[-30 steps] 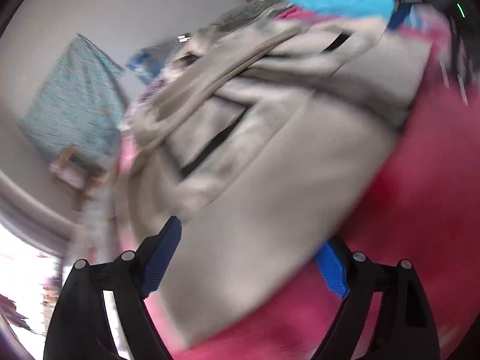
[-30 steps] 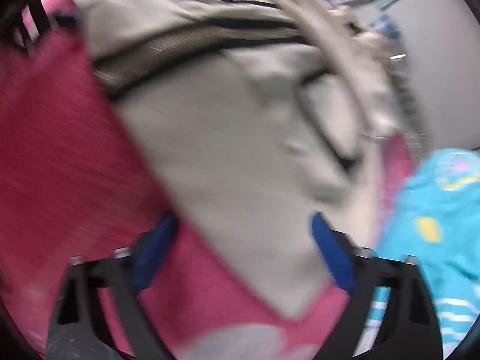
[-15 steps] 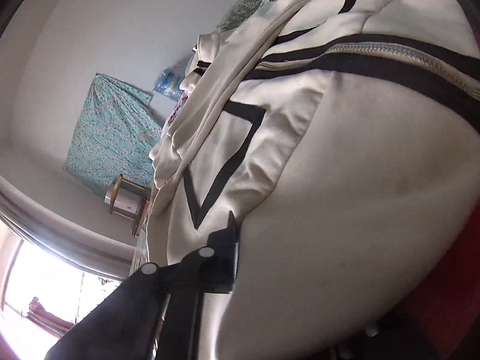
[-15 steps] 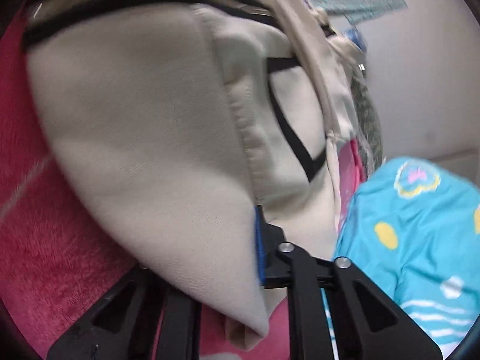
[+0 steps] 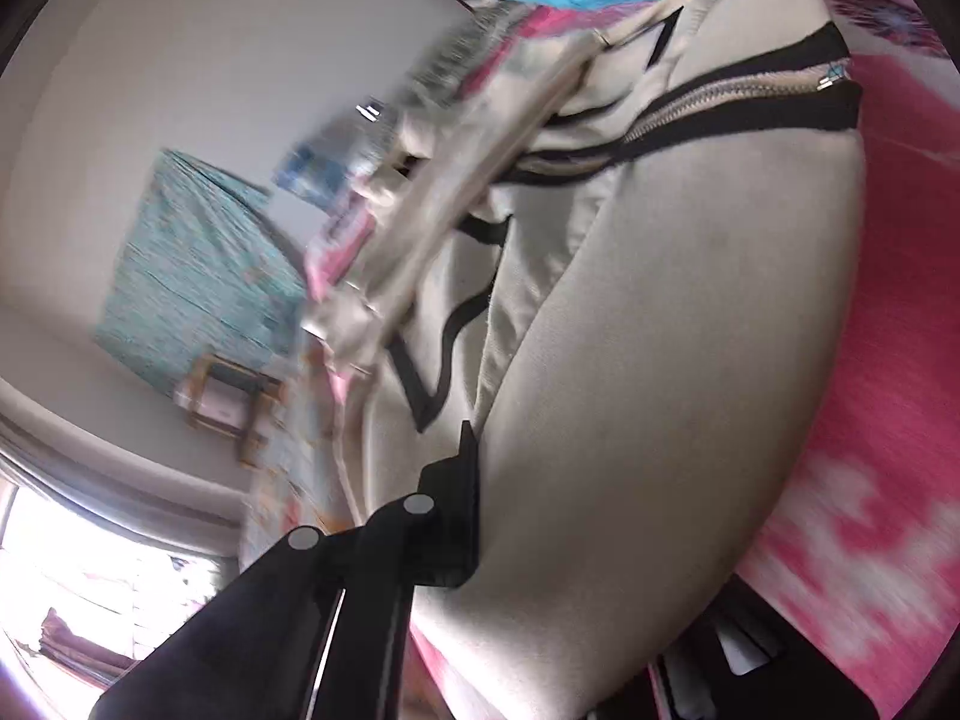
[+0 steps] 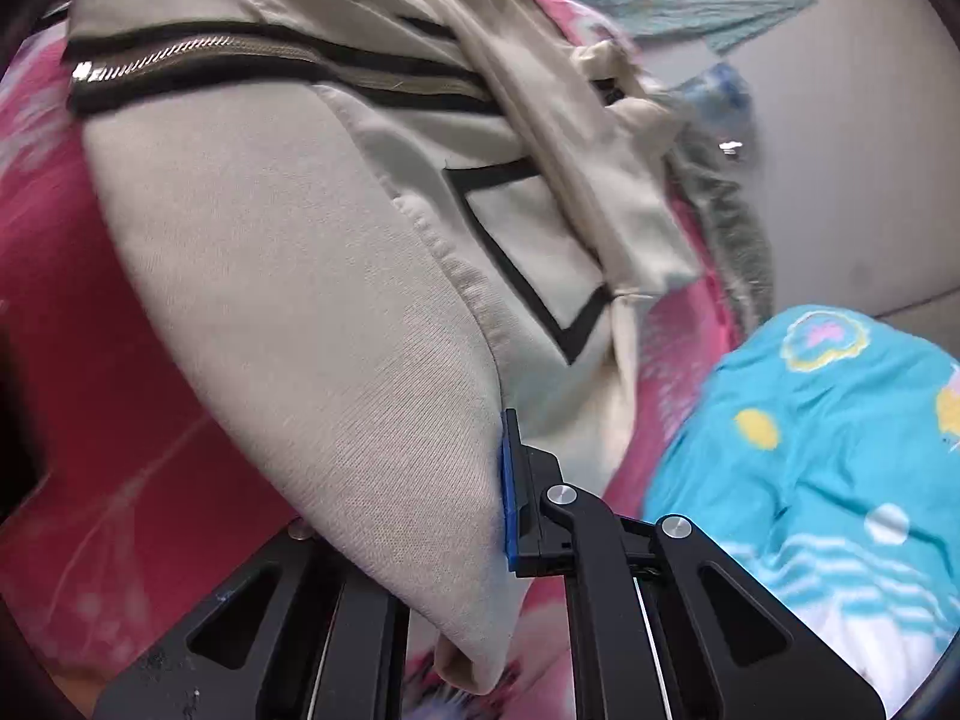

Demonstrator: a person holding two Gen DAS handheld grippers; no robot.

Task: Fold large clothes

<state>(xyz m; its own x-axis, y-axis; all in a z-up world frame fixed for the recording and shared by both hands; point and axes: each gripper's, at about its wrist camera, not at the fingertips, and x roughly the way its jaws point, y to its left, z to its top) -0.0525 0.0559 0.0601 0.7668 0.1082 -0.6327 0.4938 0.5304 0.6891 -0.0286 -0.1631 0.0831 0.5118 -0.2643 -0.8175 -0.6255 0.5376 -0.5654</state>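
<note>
The beige jacket serves as the landmark. Nearest the right wrist camera, the right claw is clamped on a folded corner of the jacket; its blue-padded finger presses against the cloth's right side, while the other finger is hidden under the fabric. In the left wrist view, the left claw is likewise pinched shut on the jacket's edge, one black finger lying against the cloth's left side and its partner covered by the fabric. Both claws have just been closing, with the jacket cloth between their fingers.

The jacket lies over a pink bed cover, which shows beneath it and to either side. Farther along the jacket, a black-edged zipper runs across it, and black trim forms an angular outline on a paler panel. Beside the jacket, to its right in the right wrist view, lies a turquoise garment with yellow spots. Beyond the jacket, a teal patterned cloth hangs on the pale wall, a small wooden stool below it. The left view is blurred.
</note>
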